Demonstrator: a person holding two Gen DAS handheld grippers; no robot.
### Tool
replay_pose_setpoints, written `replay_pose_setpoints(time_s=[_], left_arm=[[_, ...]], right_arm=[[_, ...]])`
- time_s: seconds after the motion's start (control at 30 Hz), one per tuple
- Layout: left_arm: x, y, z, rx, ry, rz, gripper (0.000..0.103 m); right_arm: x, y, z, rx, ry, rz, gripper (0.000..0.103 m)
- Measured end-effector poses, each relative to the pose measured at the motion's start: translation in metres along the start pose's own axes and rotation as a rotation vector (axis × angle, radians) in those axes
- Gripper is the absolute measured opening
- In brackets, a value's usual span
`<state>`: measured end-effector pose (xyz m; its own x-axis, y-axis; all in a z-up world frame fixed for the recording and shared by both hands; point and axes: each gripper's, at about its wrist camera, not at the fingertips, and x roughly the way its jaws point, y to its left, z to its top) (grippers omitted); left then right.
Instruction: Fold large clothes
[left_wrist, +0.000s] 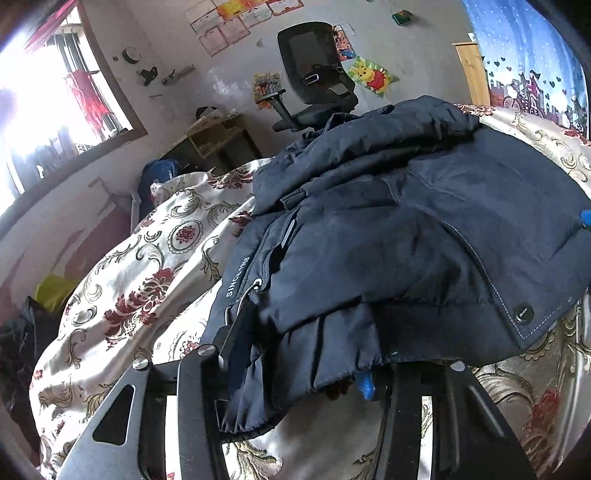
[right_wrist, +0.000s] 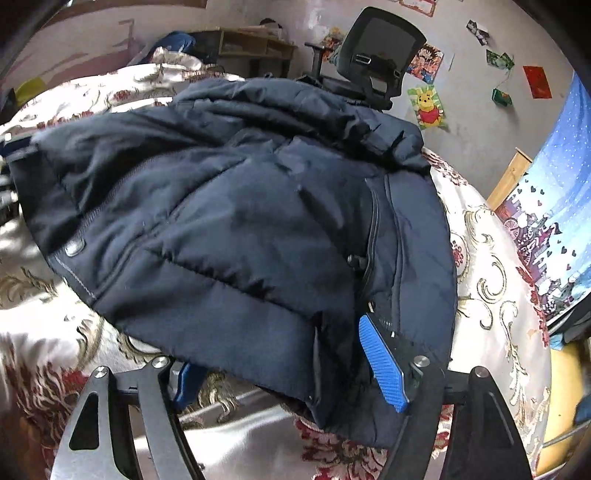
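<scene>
Left gripper (left_wrist: 295, 373) is angling down at the near hem of the dark navy padded jacket (left_wrist: 388, 229), which is lying bunched on the bed (left_wrist: 122, 295). Its dark fingers are sitting on either side of a hanging fold of the hem; the blue pad (left_wrist: 365, 384) on one finger is half hidden under the cloth. Whether the pads are actually pressing the fabric cannot be told.

Right gripper (right_wrist: 288, 369) is pointing more steeply down at the same hem from the other side. Jaws are standing wide, hem bunched between them; the ribbed blue pad (right_wrist: 384, 365) is lying against the fabric near the zip, and the other pad (right_wrist: 184, 380) is peeking out beneath the hem. A firm grip cannot be confirmed.

Jacket: quilted, matte, puffy, with a metal snap (left_wrist: 523, 316) and white lettering on the zip band. Bedcover is glossy cream satin with red and gold floral scrolls. Behind: black mesh office chair (left_wrist: 314, 74), wooden shelf (left_wrist: 218, 140), its contents too dim to read.
</scene>
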<state>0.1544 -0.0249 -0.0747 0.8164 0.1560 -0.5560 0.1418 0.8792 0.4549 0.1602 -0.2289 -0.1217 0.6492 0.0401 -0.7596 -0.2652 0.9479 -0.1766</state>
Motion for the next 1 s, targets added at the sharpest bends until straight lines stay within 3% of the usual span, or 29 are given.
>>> replay_pose_setpoints(time_s=[0.1,0.23,0.57,0.73,1.0], left_arm=[[-0.001,0.002,0.004,-0.002,-0.004,-0.016,0.037],[0.0,0.004,0.009,-0.006,-0.004,-0.034,0.031],[-0.004,0.007,0.014,-0.034,0.022,-0.065,0.021],[-0.016,0.008,0.018,-0.031,-0.003,-0.058,0.011],[-0.064,0.023,0.038,-0.05,-0.09,-0.07,0.007]], right_arm=[[0.004,0.004,-0.007,-0.004,0.033,0.0,0.073],[0.011,0.006,-0.012,0.004,0.066,0.005,0.065],[0.002,0.003,-0.006,0.0,0.01,-0.058,0.013],[-0.024,-0.006,0.0,0.032,-0.092,-0.076,0.007],[-0.093,-0.024,0.014,0.071,-0.259,-0.117,0.006]])
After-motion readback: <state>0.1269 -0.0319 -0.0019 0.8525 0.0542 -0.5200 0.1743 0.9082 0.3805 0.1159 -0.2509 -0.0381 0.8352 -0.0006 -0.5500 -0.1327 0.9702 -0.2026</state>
